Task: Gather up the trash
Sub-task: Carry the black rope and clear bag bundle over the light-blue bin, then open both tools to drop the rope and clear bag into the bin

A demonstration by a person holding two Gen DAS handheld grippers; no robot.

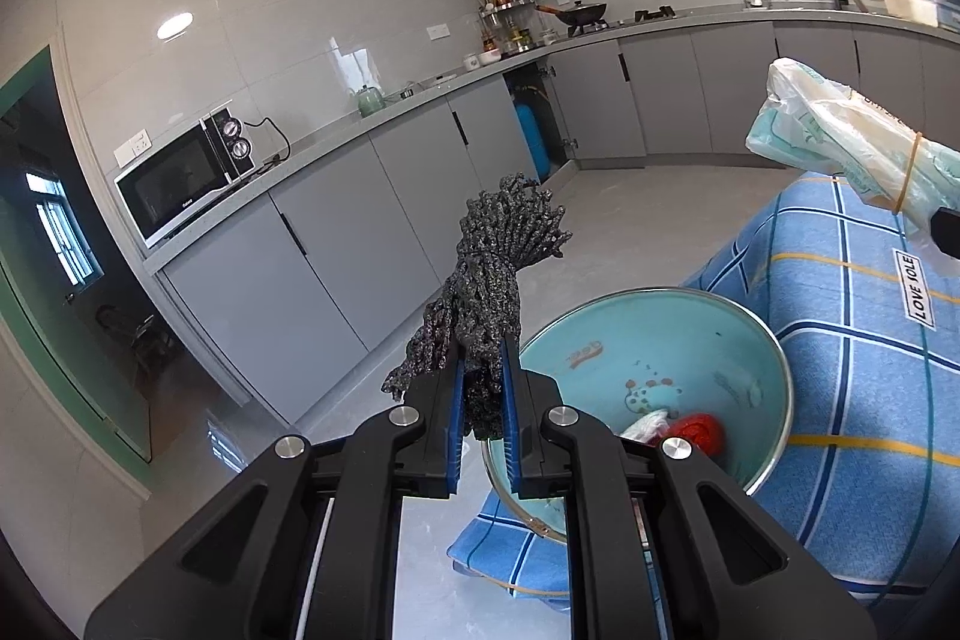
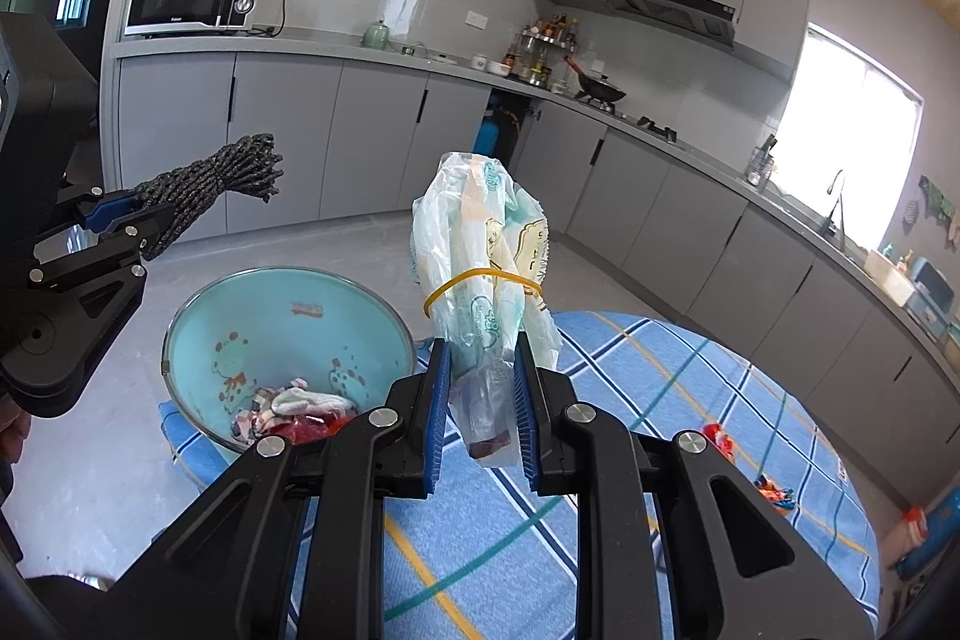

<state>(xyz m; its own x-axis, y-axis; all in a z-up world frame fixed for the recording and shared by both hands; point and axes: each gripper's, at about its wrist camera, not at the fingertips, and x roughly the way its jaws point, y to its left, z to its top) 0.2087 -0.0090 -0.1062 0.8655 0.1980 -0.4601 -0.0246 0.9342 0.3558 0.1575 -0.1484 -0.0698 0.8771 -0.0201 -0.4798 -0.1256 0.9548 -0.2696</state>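
My left gripper [image 1: 482,347] is shut on a dark speckled bundle of cord [image 1: 501,244], which sticks up past the fingertips. The bundle hangs just left of and above a turquoise basin [image 1: 726,340]. From the right wrist the same bundle of cord [image 2: 222,187] and left gripper [image 2: 135,220] show at the left. My right gripper [image 2: 483,349] is shut on a rolled plastic bag [image 2: 486,250] bound with a yellow rubber band, held above the table right of the basin [image 2: 282,322]. The basin holds crumpled white and red scraps [image 2: 300,409].
The basin sits at the edge of a table under a blue checked cloth [image 2: 630,400]. Small red and orange scraps [image 2: 717,439] lie on the cloth to the right. Grey kitchen cabinets [image 1: 360,220] with a microwave [image 1: 186,172] run behind, across a pale floor.
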